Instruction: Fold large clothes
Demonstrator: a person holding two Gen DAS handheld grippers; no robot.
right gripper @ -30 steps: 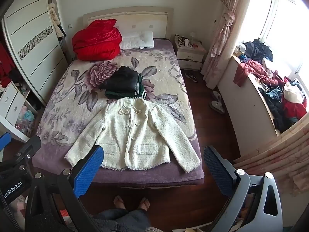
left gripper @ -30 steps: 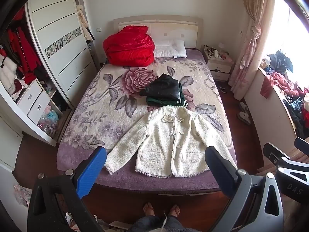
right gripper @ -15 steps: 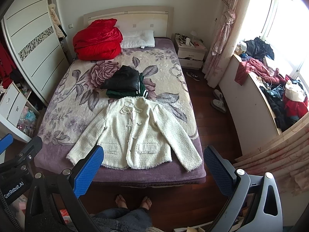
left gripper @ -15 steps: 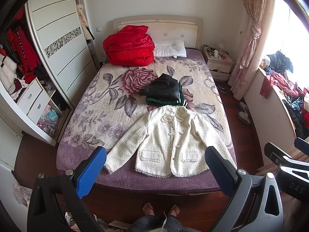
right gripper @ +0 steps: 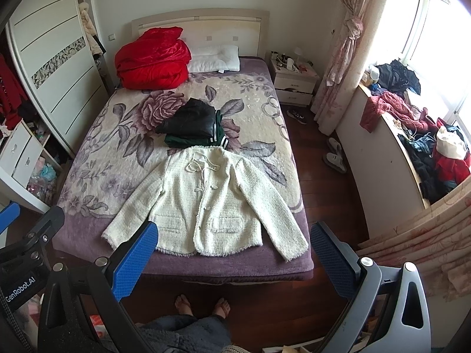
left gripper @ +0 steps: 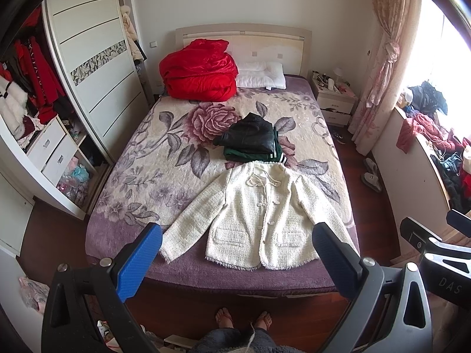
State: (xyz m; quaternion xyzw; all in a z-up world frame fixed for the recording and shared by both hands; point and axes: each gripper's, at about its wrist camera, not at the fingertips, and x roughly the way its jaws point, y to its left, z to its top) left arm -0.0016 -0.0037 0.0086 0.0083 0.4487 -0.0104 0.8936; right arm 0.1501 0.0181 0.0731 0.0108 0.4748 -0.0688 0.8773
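Left tongs: left gripper (left gripper: 237, 241) spread wide, holding nothing, up above the bed's foot.
Left view, jacket: cream tweed button-front jacket (left gripper: 259, 214) lies flat, front up, sleeves splayed to seven and five o'clock, collar touching the folded black and green clothes stack (left gripper: 251, 144) at twelve.
Left view, risk: hem sits at the purple floral blanket (left gripper: 164, 158) edge; a careless tug could drag it floorward.
Right tongs: right gripper (right gripper: 234, 239) equally agape, empty.
Right view, risk: thick boucle may slip a shallow pinch; folding upward could nudge that stack.
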